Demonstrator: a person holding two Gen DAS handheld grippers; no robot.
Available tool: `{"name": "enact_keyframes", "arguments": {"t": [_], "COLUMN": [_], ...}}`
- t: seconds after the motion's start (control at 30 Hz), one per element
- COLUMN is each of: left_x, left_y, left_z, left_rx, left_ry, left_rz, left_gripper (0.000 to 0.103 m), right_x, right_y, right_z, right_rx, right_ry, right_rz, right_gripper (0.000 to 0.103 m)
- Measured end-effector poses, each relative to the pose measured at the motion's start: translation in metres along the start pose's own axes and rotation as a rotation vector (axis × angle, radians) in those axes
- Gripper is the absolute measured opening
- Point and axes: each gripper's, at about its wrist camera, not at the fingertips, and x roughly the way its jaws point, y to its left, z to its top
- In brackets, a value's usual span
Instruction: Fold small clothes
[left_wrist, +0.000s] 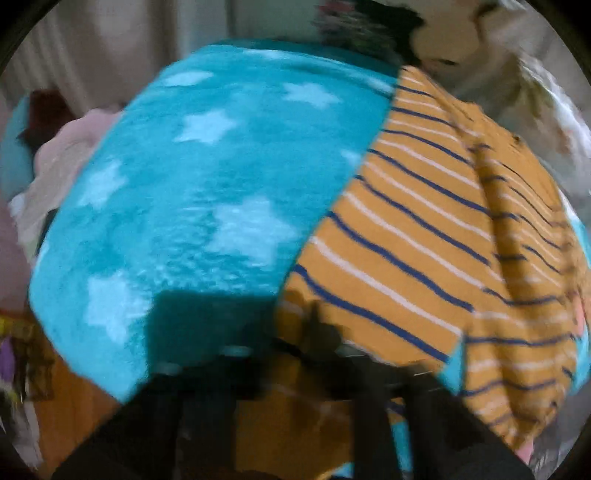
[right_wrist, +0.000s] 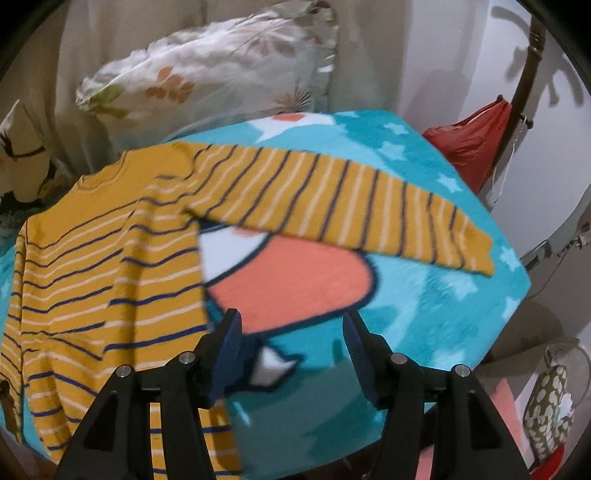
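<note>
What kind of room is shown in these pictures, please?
Probably a bedroom at home. A fleecy turquoise blanket with stars covers the surface like a bed, a floral pillow leans at its far edge, and a striped yellow child's shirt lies spread on the blanket.

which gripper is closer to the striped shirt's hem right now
Left. The left gripper is down at the hem of the striped shirt, jaws shut, apparently on the cloth. The right gripper hovers open over the blanket, beside the shirt.
</note>
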Motion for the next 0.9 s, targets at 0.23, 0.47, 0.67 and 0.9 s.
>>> {"name": "enact_keyframes", "arguments": {"t": [0.23, 0.47, 0.67, 0.9], "left_x": [-0.039, -0.071, -0.035, -0.012], "left_y": [0.09, 0.116, 0.008, -0.095], "left_z": [0.041, 0.042, -0.004, -0.058], "left_rx": [-0.128, -0.168, 0.018, 0.198], "left_ry": [-0.128, -0.193, -0.025, 0.113], "left_rz": [0.255, 0.136, -0.271, -0.382], "left_gripper": [0.009, 0.036, 0.049, 0.049], "right_x": [0.003, 0.009, 0.014, 0.031], "right_y": [0.02, 0.011, -0.003, -0.007], "right_z": [-0.006, -0.018, -0.035, -0.055], "right_rx": [0.022, 0.079, 0.135, 0.075], "right_ry": [0.011, 0.049, 0.12, 0.217], "right_rz": [0.021, 0.019, 0.119, 0.221], "right_gripper": [0.061, 0.062, 0.062, 0.062]}}
